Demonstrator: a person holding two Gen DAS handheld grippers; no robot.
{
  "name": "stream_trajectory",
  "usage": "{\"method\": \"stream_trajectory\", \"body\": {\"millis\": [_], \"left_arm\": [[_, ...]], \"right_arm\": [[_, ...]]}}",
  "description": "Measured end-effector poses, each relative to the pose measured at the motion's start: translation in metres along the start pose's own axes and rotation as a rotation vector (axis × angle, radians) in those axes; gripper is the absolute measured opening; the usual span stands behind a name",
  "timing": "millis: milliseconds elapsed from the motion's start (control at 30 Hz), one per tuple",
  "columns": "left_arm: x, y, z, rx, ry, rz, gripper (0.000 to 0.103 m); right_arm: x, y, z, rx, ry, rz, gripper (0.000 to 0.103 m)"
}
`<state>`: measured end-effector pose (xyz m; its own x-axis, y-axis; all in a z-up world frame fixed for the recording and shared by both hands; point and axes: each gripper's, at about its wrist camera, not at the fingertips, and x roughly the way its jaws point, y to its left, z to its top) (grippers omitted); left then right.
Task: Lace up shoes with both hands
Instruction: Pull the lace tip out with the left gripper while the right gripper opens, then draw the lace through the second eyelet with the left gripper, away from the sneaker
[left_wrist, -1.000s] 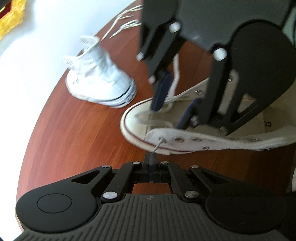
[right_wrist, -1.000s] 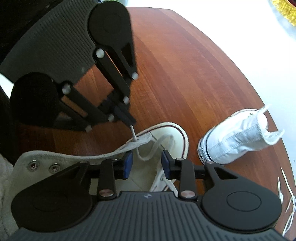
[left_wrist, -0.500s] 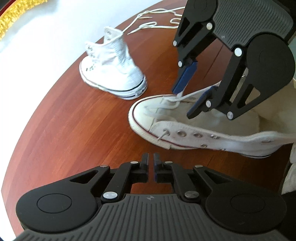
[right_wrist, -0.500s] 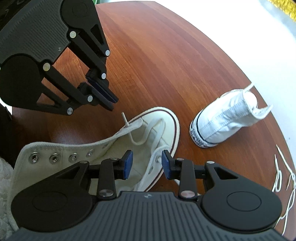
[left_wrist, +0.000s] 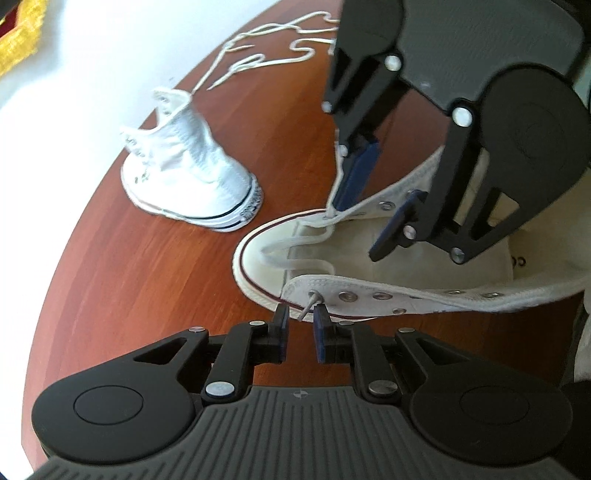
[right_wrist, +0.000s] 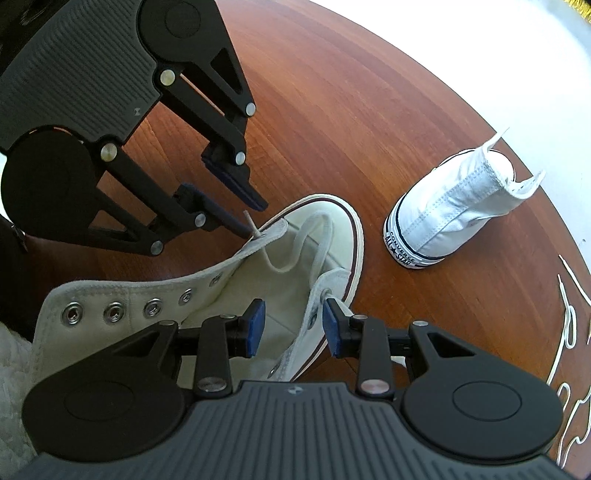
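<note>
A cream high-top shoe (left_wrist: 406, 258) (right_wrist: 229, 288) lies on the wooden table (left_wrist: 129, 277), toe towards the far side. Its lace (left_wrist: 291, 254) (right_wrist: 314, 236) crosses the lowest eyelets. The lace tip (left_wrist: 309, 304) (right_wrist: 250, 223) pokes out of the near flap's first eyelet. My left gripper (left_wrist: 300, 322) (right_wrist: 248, 217) has its jaws slightly apart around that tip, the pads not pressing it. My right gripper (right_wrist: 293, 325) (left_wrist: 373, 206) hangs open over the shoe's mouth, astride the other flap (right_wrist: 328, 284) where the lace passes through.
A white high-top shoe (left_wrist: 192, 177) (right_wrist: 454, 218) stands upright beyond the cream one. A loose white lace (left_wrist: 266, 48) (right_wrist: 569, 317) lies near the table's far edge. White quilted cloth (right_wrist: 11, 350) sits beside the cream shoe's heel.
A second ago my left gripper was shut on the lace tip. It let go, drew back, and now sits at the tip again with its jaws apart. The right gripper has rolled slightly.
</note>
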<state>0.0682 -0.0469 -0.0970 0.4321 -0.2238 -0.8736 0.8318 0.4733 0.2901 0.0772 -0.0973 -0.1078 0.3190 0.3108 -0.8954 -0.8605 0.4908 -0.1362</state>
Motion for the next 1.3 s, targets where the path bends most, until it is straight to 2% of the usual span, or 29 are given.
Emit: {"method": "stream_trajectory", "body": {"millis": [33, 67, 100, 267, 400, 867, 967, 1300], "left_arm": [[0.002, -0.002, 0.001, 0.027, 0.006, -0.009, 0.013], [0.003, -0.002, 0.001, 0.04, 0.01, -0.012, 0.005], [0.003, -0.003, 0.0, 0.046, 0.013, -0.015, 0.003], [0.002, -0.005, -0.002, 0.048, 0.008, -0.015, 0.002], [0.001, 0.0, -0.003, -0.019, 0.012, 0.007, 0.002], [-0.007, 0.023, -0.019, -0.375, 0.099, 0.186, 0.003], [-0.013, 0.025, -0.02, -0.44, 0.098, 0.185, 0.003], [-0.02, 0.019, -0.015, -0.547, 0.088, 0.215, 0.003]], "right_arm": [[0.001, -0.002, 0.0, 0.003, 0.0, 0.0, 0.035], [0.001, -0.003, 0.0, 0.006, 0.001, 0.0, 0.035], [0.002, -0.004, 0.001, 0.008, 0.002, 0.0, 0.035], [-0.001, -0.002, 0.001, 0.017, 0.012, 0.003, 0.035], [-0.007, 0.003, 0.001, 0.017, 0.028, 0.005, 0.035], [-0.004, 0.004, 0.001, 0.015, 0.082, -0.028, 0.035], [-0.001, 0.003, 0.001, 0.014, 0.089, -0.026, 0.035], [0.014, 0.002, 0.003, -0.048, 0.116, -0.025, 0.036]]}}
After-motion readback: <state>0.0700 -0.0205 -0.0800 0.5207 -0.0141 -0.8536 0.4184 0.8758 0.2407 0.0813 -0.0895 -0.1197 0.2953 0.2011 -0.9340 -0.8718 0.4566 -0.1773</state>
